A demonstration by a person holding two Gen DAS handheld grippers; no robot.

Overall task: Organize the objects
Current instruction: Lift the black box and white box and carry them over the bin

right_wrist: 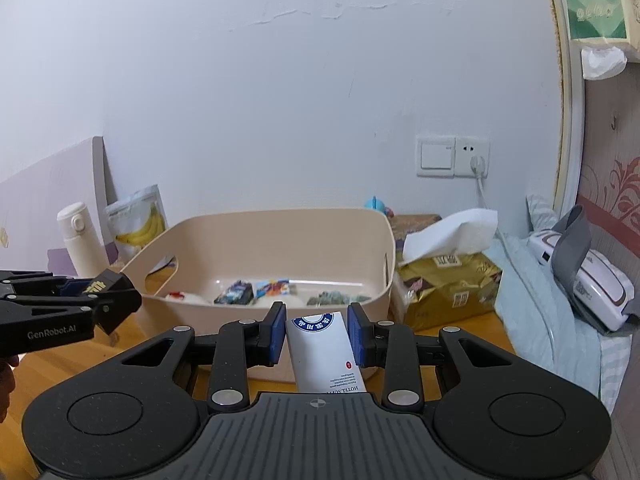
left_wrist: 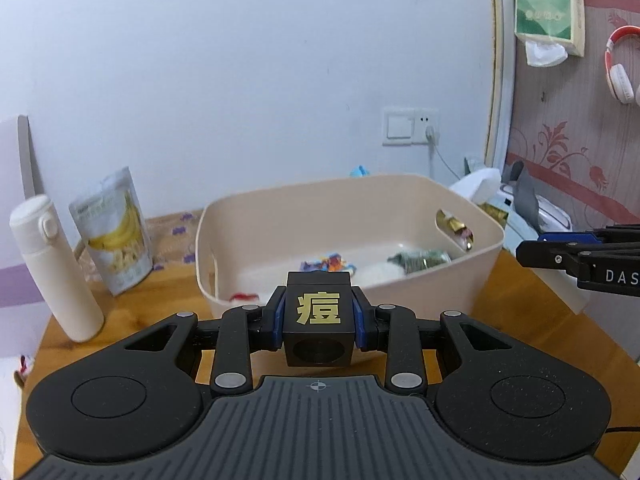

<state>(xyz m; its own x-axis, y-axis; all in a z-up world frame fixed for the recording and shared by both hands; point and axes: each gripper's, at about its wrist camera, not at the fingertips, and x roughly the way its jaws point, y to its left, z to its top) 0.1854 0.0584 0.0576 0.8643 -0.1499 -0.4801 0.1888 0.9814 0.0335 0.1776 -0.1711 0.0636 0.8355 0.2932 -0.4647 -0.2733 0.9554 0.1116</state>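
Note:
My left gripper (left_wrist: 319,300) is shut on a black cube (left_wrist: 319,344) with a gold character, held just in front of the beige bin (left_wrist: 348,188). In the right wrist view, that cube (right_wrist: 94,288) shows at the left gripper's tip, left of the bin (right_wrist: 280,216). My right gripper (right_wrist: 316,332) is shut on a white packet (right_wrist: 324,352) with blue print, tilted, before the bin's near wall. Its black fingers (left_wrist: 560,256) enter the left wrist view from the right. Several small snack packets (right_wrist: 256,292) lie on the bin's floor.
A white bottle (left_wrist: 52,268) and a banana-chip pouch (left_wrist: 116,236) stand left of the bin on the wooden table (left_wrist: 132,308). A gold tissue pack (right_wrist: 448,284) sits right of the bin. Further right lies a white device with a grey strap (right_wrist: 580,276). Headphones (left_wrist: 620,68) hang on the wall.

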